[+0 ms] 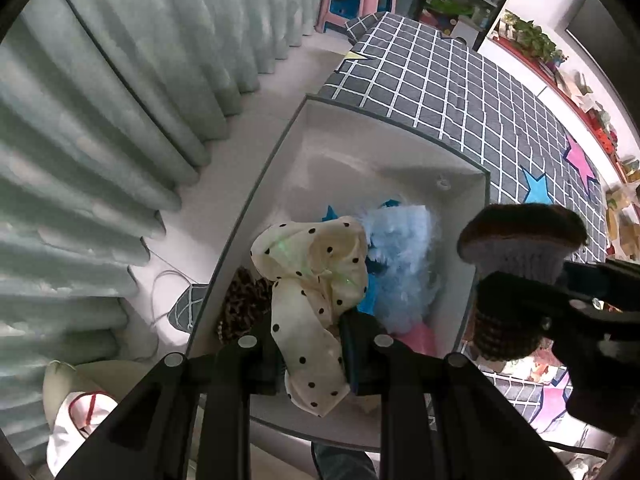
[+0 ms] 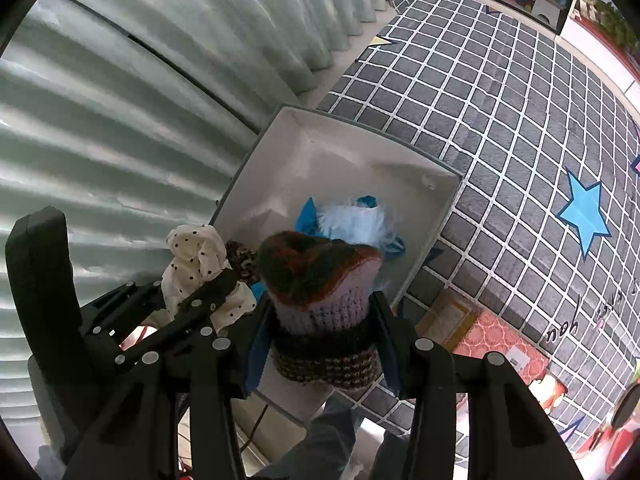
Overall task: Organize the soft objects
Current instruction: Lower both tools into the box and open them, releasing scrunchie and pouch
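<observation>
Both grippers carry soft things over the white bin.

The left gripper (image 1: 310, 344) pinches a dotted cream cloth (image 1: 316, 280), limp and light, best gripped at a bunched fold. The right gripper (image 2: 320, 344) clasps a knitted hat (image 2: 320, 280) by its ribbed band, squashy yet springy. Directly below both lies the bin (image 1: 360, 148), holding blue fluff (image 1: 400, 248).

Both tools point steeply down, left tool (image 1: 310, 354) and right tool (image 2: 326, 344) clamped.
</observation>
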Tool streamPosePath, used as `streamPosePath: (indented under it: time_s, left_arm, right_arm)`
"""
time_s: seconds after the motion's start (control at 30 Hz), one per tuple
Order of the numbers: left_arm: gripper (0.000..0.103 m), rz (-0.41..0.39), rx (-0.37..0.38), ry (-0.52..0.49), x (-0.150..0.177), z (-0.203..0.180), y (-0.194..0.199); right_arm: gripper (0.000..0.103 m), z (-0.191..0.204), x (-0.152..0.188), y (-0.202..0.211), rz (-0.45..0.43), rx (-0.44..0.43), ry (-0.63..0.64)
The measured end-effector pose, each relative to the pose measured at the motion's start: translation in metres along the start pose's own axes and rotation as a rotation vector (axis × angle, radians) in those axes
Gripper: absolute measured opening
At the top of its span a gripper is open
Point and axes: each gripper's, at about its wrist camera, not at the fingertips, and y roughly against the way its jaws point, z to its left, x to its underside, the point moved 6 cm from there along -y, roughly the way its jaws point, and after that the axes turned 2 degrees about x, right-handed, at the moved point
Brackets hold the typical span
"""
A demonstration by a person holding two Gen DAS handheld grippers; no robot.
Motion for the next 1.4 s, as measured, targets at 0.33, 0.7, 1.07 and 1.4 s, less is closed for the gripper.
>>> streamPosePath:
  time_s: [0.33,0.7,1.07,1.4]
  left_arm:
    - [0.024,0.004,-0.018,0.007,-0.019,0.001,-0.011]
    - [0.024,0.029,-0.040,0.022,-0.040,-0.002,-0.033]
    - [0.024,0.067,-0.060,0.023,-0.047,-0.010,-0.058]
    - [0.024,0.083,-0.066,0.033,-0.050,-0.011,-0.071]
  right_arm:
    - [0.049,-0.004,-0.018,-0.014,0.013,0.002,-0.009]
    - [0.049,-0.022,-0.047,-0.029,-0.002,0.025,-0.058]
    - [0.049,-0.042,-0.057,-0.047,0.016,0.029,-0.092]
    - [0.049,-0.047,-0.055,-0.061,0.045,0.030,-0.092]
